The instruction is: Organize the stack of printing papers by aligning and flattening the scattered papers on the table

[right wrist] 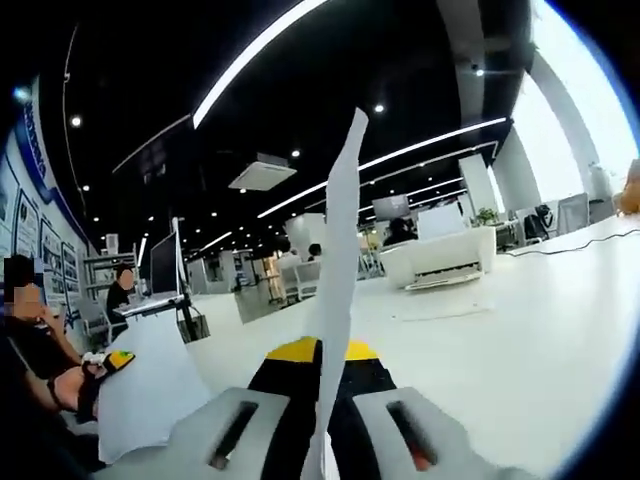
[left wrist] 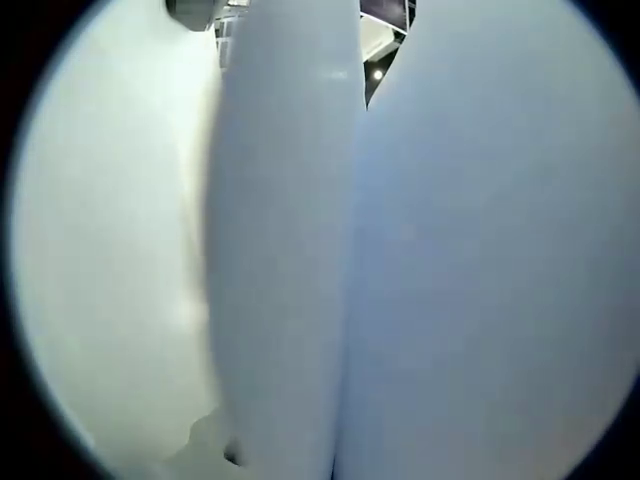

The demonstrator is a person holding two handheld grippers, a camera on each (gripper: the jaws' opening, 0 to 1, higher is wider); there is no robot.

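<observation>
In the right gripper view, the right gripper (right wrist: 322, 440), grey-jawed with yellow and black behind, is clenched on a thin white sheet of printing paper (right wrist: 338, 270) that rises edge-on from between the jaws and curves up to a point against the dark ceiling. Holding the sheet upright by its lower edge looks like a way to carry or square it before it goes down flat; that is a judgement from the pose. Beyond it spreads the wide white worktop (right wrist: 520, 330), bare in the near part, with a white printer-like box (right wrist: 440, 258) standing well back. At the lower left of this view the other gripper (right wrist: 105, 365), with a yellow tip, sits against a second loose white sheet (right wrist: 150, 395) that droops off the worktop edge; whether it grips that sheet I cannot tell. A person (right wrist: 122, 292) sits at a far desk. In the left gripper view, pale white paper surfaces (left wrist: 290, 260) press close to the lens, bowed and overlapping, with a sliver of ceiling at the top; the left gripper's own jaws are hidden, so its state cannot be told. The papers are lifted and scattered, not yet aligned.
</observation>
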